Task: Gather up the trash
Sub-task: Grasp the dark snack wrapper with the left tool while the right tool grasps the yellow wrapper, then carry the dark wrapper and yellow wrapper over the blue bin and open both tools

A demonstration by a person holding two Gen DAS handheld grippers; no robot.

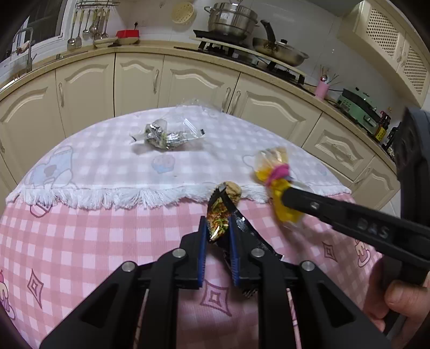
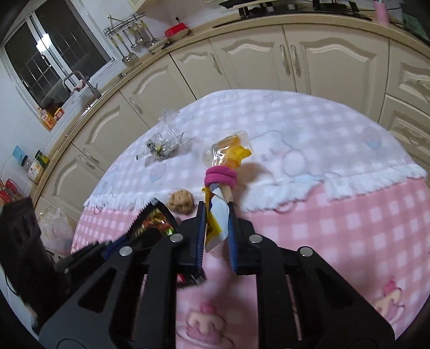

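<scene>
My left gripper (image 1: pixel 218 228) is shut on a black snack wrapper (image 1: pixel 219 217) with a colourful food print, held above the pink checked tablecloth (image 1: pixel 94 228). It also shows in the right wrist view (image 2: pixel 153 220). My right gripper (image 2: pixel 216 214) is shut on a yellow and white snack bag (image 2: pixel 228 155) tied with a pink hair band (image 2: pixel 220 177); the bag also shows in the left wrist view (image 1: pixel 274 171). A brown crumpled ball (image 1: pixel 233 192) lies at the fringe of the white cloth. A crumpled clear wrapper (image 1: pixel 164 134) lies farther back.
Cream kitchen cabinets (image 1: pixel 139 80) curve behind the table. The counter holds a steel pot (image 1: pixel 231 18), a frying pan (image 1: pixel 279 51) and a pink cup (image 1: pixel 321 88). A plastic bag (image 2: pixel 53 231) sits on the floor left of the table.
</scene>
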